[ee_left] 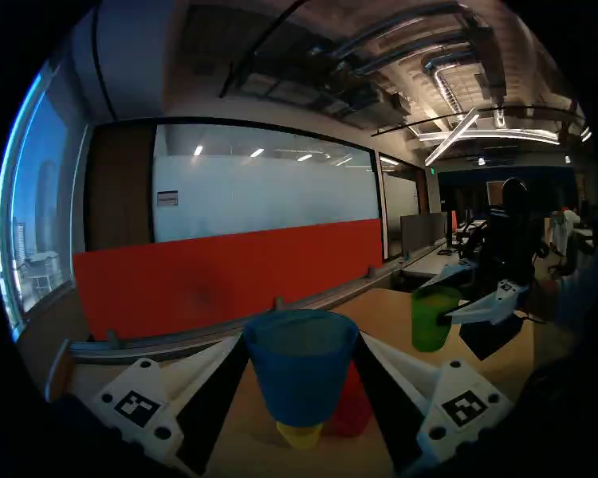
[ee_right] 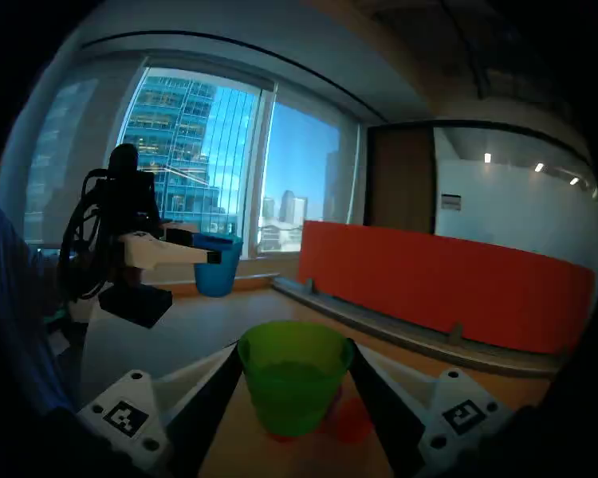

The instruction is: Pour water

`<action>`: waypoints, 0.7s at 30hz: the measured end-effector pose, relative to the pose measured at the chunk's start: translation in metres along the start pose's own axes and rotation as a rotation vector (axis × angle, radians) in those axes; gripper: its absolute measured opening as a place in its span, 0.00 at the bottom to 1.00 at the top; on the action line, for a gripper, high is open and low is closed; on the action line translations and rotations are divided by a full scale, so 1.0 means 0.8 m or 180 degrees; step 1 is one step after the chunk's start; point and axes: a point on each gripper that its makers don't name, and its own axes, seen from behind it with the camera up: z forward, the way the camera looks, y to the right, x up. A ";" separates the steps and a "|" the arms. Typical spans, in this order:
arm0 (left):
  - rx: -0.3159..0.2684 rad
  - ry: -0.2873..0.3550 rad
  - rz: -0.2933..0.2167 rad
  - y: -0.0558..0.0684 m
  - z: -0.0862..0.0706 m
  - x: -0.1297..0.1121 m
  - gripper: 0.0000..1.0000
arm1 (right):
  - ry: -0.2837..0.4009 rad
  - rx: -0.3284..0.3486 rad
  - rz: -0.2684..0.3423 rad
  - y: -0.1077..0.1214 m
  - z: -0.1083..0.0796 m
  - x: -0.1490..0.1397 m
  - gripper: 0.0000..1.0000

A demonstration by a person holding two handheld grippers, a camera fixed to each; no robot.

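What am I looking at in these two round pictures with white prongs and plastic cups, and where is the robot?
There is no robot arm here. A person holds a two-finger gripper in each hand, and a fisheye camera rides on each one, looking forward along its fingers. That lens is why the pictures are round.

In the left gripper view, the left gripper clamps a blue cup between its white fingers. Below it, a yellow cup and a red cup sit on the wooden table. Farther off, the right gripper holds a green cup.

The right gripper view shows the same scene from the other hand: the green cup is close up, and the blue cup is far off by the window. I cannot tell whether either cup holds water.
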 end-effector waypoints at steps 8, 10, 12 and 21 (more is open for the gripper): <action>-0.0027 -0.0079 -0.0050 0.003 -0.004 -0.024 0.87 | -0.0024 -0.0119 0.0030 0.021 -0.018 0.001 0.93; -0.0032 -0.0097 -0.0050 0.003 -0.005 -0.027 0.87 | -0.0030 -0.0136 0.0035 0.024 -0.021 0.000 0.93; -0.0038 -0.0116 -0.0049 0.004 -0.005 -0.031 0.87 | -0.0033 -0.0150 0.0039 0.027 -0.023 0.000 0.93; -0.0083 -0.0280 -0.0028 0.009 -0.004 -0.062 0.87 | -0.0107 -0.0148 0.0092 0.033 -0.028 -0.010 0.93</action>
